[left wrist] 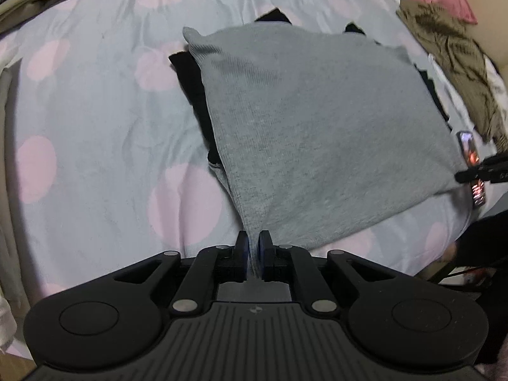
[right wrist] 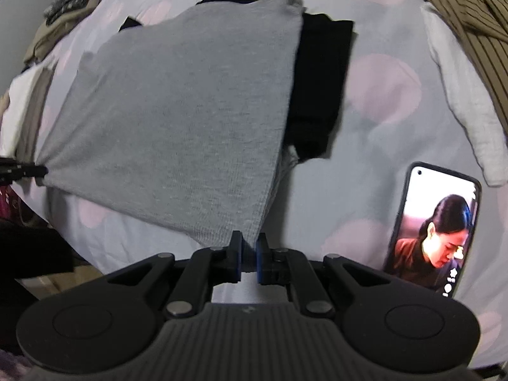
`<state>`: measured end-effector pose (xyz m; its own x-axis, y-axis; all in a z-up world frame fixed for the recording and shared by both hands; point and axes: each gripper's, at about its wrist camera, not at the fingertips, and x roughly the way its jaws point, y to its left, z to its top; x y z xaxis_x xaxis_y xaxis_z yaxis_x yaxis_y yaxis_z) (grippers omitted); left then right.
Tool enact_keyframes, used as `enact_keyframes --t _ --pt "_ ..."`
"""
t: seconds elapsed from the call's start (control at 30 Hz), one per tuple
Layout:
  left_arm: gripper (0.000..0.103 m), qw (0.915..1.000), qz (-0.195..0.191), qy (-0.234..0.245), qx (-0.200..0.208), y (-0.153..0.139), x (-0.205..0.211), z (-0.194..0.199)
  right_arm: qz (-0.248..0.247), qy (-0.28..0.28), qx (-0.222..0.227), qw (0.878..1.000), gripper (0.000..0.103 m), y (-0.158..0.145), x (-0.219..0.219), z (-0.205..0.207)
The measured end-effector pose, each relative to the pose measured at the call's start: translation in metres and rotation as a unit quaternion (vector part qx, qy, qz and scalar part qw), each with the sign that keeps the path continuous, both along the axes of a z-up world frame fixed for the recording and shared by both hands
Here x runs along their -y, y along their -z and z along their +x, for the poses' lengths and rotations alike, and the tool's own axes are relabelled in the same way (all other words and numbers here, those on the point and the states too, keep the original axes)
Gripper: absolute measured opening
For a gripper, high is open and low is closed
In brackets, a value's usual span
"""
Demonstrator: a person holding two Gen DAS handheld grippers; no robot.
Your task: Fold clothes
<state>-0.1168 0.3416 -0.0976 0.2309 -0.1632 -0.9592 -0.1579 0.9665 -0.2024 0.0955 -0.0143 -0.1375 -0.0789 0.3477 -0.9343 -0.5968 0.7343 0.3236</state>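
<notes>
Mid-fold: my left tongs point(left wrist: 253, 247) and right tongs point(right wrist: 248, 249) each pinch a near corner of the grey shirt point(left wrist: 304, 120), stretched ahead over black clothes point(right wrist: 320, 89). Next, I judge: carry both corners forward evenly.

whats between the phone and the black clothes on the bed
Only bare bedsheet, grey-blue with pink dots, lies between the phone and the black clothes; the right wrist view shows it. The grey garment sits on the black clothes' other side.
</notes>
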Motion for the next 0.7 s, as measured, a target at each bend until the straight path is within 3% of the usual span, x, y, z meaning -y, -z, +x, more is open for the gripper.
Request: enact_keyframes --t 0.07,0.13,0.33,0.47,0.7 --pt "0.014 1.0 0.007 -0.001 -0.002 -0.004 -0.003 0.0 0.0 -0.006 0.009 1.0 0.035 -0.003 0.0 0.001" --pt "0.022 0.9999 0.01 -0.011 0.006 -0.012 -0.009 0.0 0.008 0.004 0.01 1.0 0.043 -0.012 0.008 0.01" --pt "0.022 0.9968 0.021 -0.039 0.066 -0.044 -0.03 0.016 0.04 0.081 0.068 0.994 0.05 -0.056 0.041 0.062" --pt "0.022 0.9934 0.021 -0.041 0.105 -0.056 -0.027 0.044 0.061 0.125 0.067 0.988 0.054 -0.062 0.044 0.085" --pt "0.022 0.9888 -0.008 -0.065 0.134 -0.035 -0.018 0.079 0.074 0.145 0.062 0.985 0.062 -0.053 0.025 0.102"
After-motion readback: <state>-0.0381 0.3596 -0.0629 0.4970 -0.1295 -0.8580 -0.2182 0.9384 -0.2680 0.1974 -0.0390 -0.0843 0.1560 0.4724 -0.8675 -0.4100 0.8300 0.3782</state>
